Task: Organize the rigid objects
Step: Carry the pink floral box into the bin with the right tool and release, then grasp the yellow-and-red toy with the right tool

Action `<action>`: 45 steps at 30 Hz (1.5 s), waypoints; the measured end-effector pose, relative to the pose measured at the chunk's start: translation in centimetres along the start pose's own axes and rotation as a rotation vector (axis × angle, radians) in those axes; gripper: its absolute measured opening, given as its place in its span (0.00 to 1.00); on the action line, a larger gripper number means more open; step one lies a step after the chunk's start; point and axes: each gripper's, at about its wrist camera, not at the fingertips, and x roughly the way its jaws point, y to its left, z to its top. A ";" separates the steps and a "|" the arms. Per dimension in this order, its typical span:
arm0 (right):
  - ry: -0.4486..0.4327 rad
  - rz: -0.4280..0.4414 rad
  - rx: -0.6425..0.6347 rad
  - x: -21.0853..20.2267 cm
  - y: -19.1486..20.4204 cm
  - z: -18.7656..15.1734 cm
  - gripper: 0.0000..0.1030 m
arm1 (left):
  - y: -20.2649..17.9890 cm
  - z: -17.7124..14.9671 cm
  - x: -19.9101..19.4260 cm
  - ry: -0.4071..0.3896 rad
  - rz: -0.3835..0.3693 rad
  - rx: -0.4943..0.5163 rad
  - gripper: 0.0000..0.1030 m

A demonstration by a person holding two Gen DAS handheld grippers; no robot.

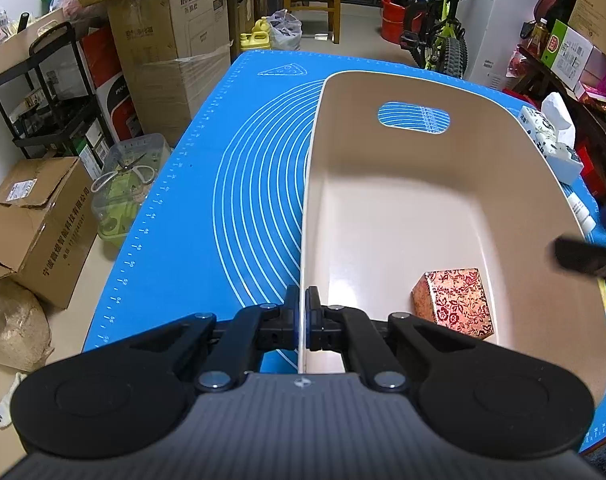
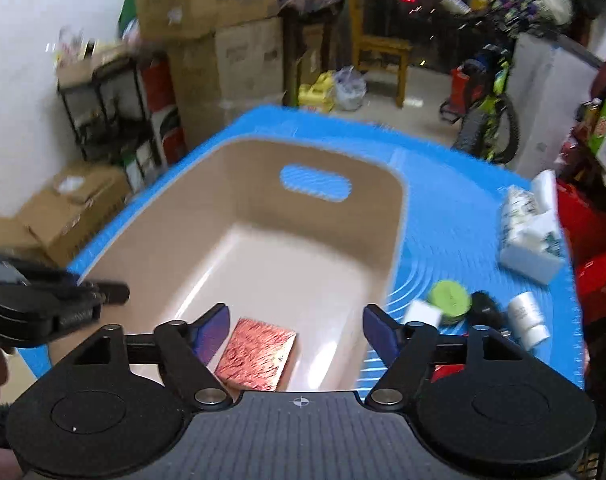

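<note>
A: Left wrist view first: the left tongs (image 1: 303, 304) are clamped on the thin left wall of the beige tub (image 1: 515, 140), 1 pad on each side of the rim. The tub looks like smooth, glossy plastic with rounded corners and an oval handle slot. A red floral box (image 1: 455, 302), matte and square-edged, sits on its floor at the near right corner. The blue mat (image 1: 223, 200) on the bench looks rubbery, printed with white arcs.

B: Risk there?

A: I judge that a tug on that slick wall could slide or tip the tub.

B: Right wrist view?

A: It's blurred. The right tongs (image 2: 297, 330) hang spread wide and empty above the box. Outside the tub's right wall lie a green round lid (image 2: 450, 298), a white jar (image 2: 529, 320) and a tissue pack (image 2: 529, 232). A hurried reach could knock the jar, likely light and easily rolled
</note>
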 end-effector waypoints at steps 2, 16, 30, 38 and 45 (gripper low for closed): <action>-0.028 -0.026 0.023 -1.4 -1.3 0.3 0.78 | 0.0 0.0 0.0 0.000 -0.001 0.000 0.04; 0.088 -0.216 0.255 0.9 -13.3 -3.7 0.82 | 0.3 0.0 0.0 0.003 -0.012 -0.005 0.04; 0.280 -0.309 0.369 7.5 -18.0 -8.9 0.79 | 0.3 0.0 0.0 0.003 -0.009 -0.005 0.04; 0.268 -0.309 0.340 8.8 -17.8 -9.2 0.73 | 0.1 0.0 0.0 0.003 -0.006 -0.004 0.04; 0.242 -0.271 0.359 8.7 -17.4 -8.8 0.36 | 0.2 0.0 0.0 0.003 -0.006 -0.005 0.04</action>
